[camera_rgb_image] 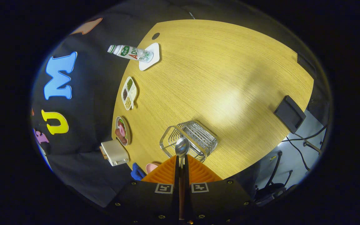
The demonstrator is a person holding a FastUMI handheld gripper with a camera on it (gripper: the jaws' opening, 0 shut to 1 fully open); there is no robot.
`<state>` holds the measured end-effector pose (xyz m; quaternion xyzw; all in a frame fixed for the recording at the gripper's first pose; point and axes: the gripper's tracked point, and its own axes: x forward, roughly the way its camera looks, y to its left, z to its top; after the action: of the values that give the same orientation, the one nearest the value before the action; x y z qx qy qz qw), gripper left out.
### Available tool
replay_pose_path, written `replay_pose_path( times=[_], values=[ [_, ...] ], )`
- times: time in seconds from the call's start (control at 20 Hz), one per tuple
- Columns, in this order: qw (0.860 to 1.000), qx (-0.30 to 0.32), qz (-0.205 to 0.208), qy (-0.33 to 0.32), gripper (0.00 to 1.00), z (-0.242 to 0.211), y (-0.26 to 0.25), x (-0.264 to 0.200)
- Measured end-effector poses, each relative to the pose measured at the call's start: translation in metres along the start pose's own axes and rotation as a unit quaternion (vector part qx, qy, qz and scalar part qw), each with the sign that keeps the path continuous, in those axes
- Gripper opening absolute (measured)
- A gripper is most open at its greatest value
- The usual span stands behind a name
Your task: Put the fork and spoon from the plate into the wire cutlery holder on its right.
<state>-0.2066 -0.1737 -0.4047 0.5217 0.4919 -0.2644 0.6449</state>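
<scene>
Fingers (167,170) of the gripper (182,162) clench the spoon (182,147) by its handle, bowl poking out at 12 o'clock, over the wire cutlery holder (195,137) on the wooden table (223,78).

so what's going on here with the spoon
A hand-held gripper has its two orange fingers shut on a spoon, bowl pointing forward. The spoon hangs just over the near edge of the wire cutlery holder on the wooden table, not yet dropped in. Beyond, along the table's far side, sit a bottle on a white coaster, a divided snack dish and a small plate of food.
</scene>
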Motion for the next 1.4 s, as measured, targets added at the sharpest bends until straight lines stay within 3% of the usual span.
replay_pose_path(
  times=[0.3, 0.8, 1.05, 1.4],
  values=[
    [1.000, -0.011, -0.004, 0.005, 0.07, 0.007, 0.010, 0.011],
    [0.996, -0.087, -0.012, -0.019, 0.07, 0.005, 0.040, 0.001],
    [0.990, -0.134, -0.016, -0.038, 0.07, -0.010, 0.053, -0.012],
    [0.984, -0.178, -0.011, -0.027, 0.07, -0.066, 0.079, -0.011]
  ],
)
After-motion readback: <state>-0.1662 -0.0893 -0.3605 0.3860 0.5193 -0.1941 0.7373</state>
